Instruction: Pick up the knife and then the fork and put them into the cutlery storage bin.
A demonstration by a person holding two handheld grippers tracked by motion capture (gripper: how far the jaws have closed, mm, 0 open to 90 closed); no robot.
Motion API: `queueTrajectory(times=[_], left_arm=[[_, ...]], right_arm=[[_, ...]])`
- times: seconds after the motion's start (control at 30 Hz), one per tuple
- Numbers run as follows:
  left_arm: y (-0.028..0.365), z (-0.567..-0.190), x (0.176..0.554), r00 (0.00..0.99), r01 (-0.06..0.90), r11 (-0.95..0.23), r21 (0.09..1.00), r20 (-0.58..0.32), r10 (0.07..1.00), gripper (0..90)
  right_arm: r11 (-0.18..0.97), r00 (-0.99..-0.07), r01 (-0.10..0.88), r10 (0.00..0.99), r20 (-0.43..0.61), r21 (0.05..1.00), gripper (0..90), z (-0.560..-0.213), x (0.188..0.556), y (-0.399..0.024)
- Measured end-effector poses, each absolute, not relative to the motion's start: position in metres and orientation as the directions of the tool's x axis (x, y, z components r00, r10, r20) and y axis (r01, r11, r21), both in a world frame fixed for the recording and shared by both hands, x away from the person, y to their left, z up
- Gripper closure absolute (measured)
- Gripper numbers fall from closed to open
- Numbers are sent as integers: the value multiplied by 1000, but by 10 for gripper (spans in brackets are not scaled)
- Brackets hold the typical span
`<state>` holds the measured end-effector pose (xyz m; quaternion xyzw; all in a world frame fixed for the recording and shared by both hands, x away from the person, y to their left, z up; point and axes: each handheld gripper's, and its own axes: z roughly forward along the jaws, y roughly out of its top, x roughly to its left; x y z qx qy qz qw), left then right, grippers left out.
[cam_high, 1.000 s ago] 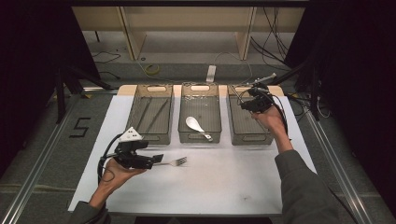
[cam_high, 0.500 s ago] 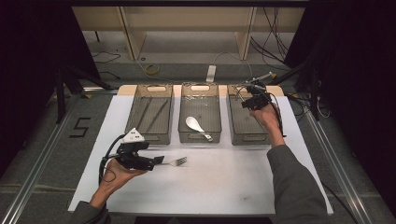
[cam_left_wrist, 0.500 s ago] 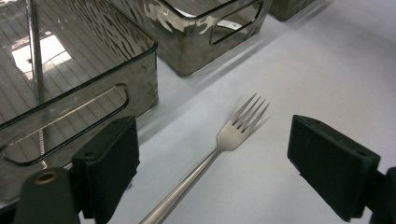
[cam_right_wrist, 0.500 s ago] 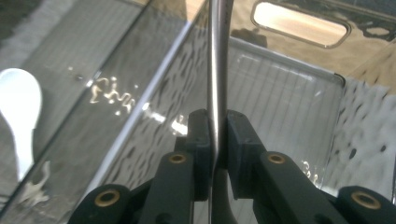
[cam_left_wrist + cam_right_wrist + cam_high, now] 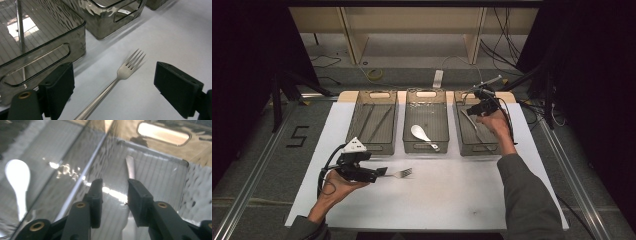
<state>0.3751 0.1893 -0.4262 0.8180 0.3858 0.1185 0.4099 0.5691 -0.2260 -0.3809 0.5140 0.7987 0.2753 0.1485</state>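
Opening just now, the right hand-held gripper (image 5: 473, 108) hangs over the right bin (image 5: 492, 147), seemingly letting go of a knife; the left hand-held gripper (image 5: 381, 172) straddles one fork (image 5: 402, 173) on the surface (image 5: 447, 200). Three bins stand in a row.

Left gripper view: jaws apart, fork (image 5: 125, 71) between them, untouched.

Right gripper view: jaws apart above the knife (image 5: 130, 165); one white spoon (image 5: 17, 180) lies next door.

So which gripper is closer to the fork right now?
Left. The left gripper is right at the fork, its open fingers either side of the handle; the right gripper is over the far right bin.
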Motion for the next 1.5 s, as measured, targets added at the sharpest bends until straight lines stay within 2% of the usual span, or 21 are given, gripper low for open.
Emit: queueTrajectory(times=[0.23, 0.5, 0.87, 1.2, 1.5], left_arm=[[189, -427, 377, 671, 544, -372, 752, -124, 731, 161], [189, -430, 379, 675, 555, -401, 729, -113, 729, 161], [185, -438, 386, 682, 581, -459, 672, -94, 725, 166], [183, -442, 396, 682, 624, -488, 610, -119, 722, 172], [180, -444, 410, 682, 659, -583, 476, -52, 729, 223]], right_arm=[[342, -488, 686, 871, 59, 642, 488, -366, 547, -224], [388, -615, 581, 785, 73, 716, 377, -349, 492, -208], [405, -705, 510, 703, 98, 759, 350, -360, 423, -203], [439, -754, 490, 647, 113, 753, 326, -395, 391, -201], [468, -777, 499, 615, 136, 729, 323, -415, 373, -197]])
